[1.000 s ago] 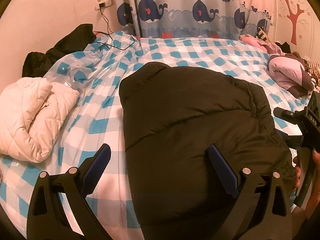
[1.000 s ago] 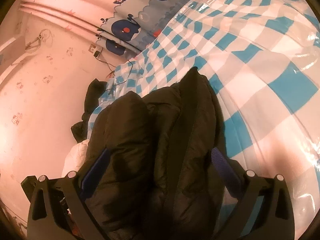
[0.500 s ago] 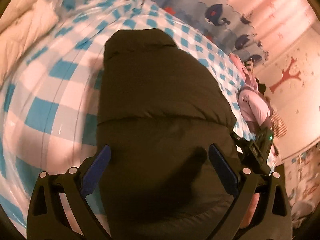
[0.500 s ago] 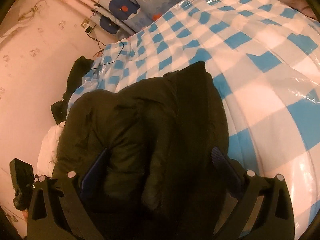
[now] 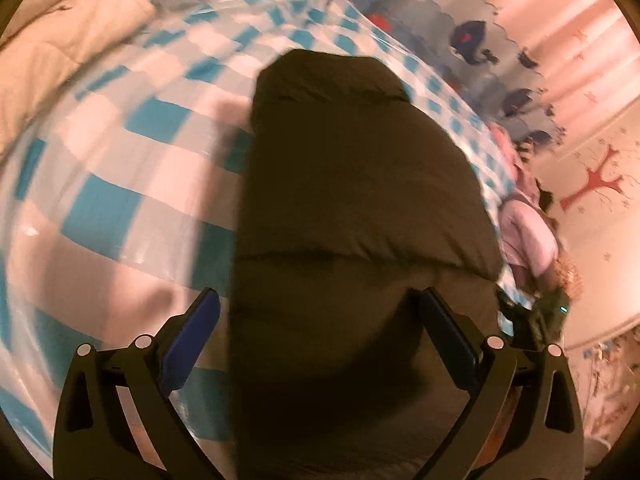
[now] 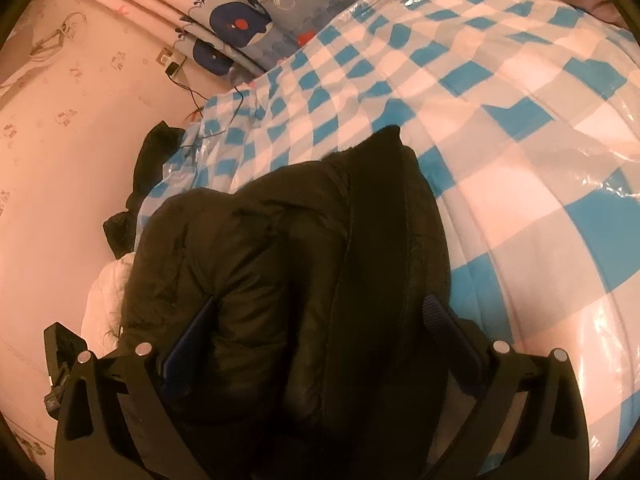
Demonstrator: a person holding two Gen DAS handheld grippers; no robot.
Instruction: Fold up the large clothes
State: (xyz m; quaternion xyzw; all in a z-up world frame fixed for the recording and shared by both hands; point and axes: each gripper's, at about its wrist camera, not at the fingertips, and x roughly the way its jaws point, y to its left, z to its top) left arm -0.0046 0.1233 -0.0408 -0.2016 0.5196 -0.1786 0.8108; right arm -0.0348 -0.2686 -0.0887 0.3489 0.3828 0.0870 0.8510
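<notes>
A large black puffer jacket (image 5: 360, 208) lies folded lengthwise on a bed covered by a blue-and-white checked plastic sheet (image 5: 120, 160). My left gripper (image 5: 316, 308) is open, its jaws wide apart over the near end of the jacket. In the right wrist view the jacket (image 6: 304, 264) bulges up between the fingers of my right gripper (image 6: 320, 312), which is open at the jacket's other side. The right gripper's body also shows at the right of the left wrist view (image 5: 536, 316).
A cream quilted garment (image 5: 52, 40) lies at the bed's far left. Pink clothes (image 5: 524, 236) are piled at the right edge. A whale-print curtain (image 6: 256, 12) hangs behind the bed. A black garment (image 6: 152, 160) and a charger cable (image 6: 208, 108) lie by the wall.
The left gripper has tilted and moved in over the jacket, still blurred by motion. The right gripper has swung slightly, bringing more of the wall and bed into view. Both stay open.
</notes>
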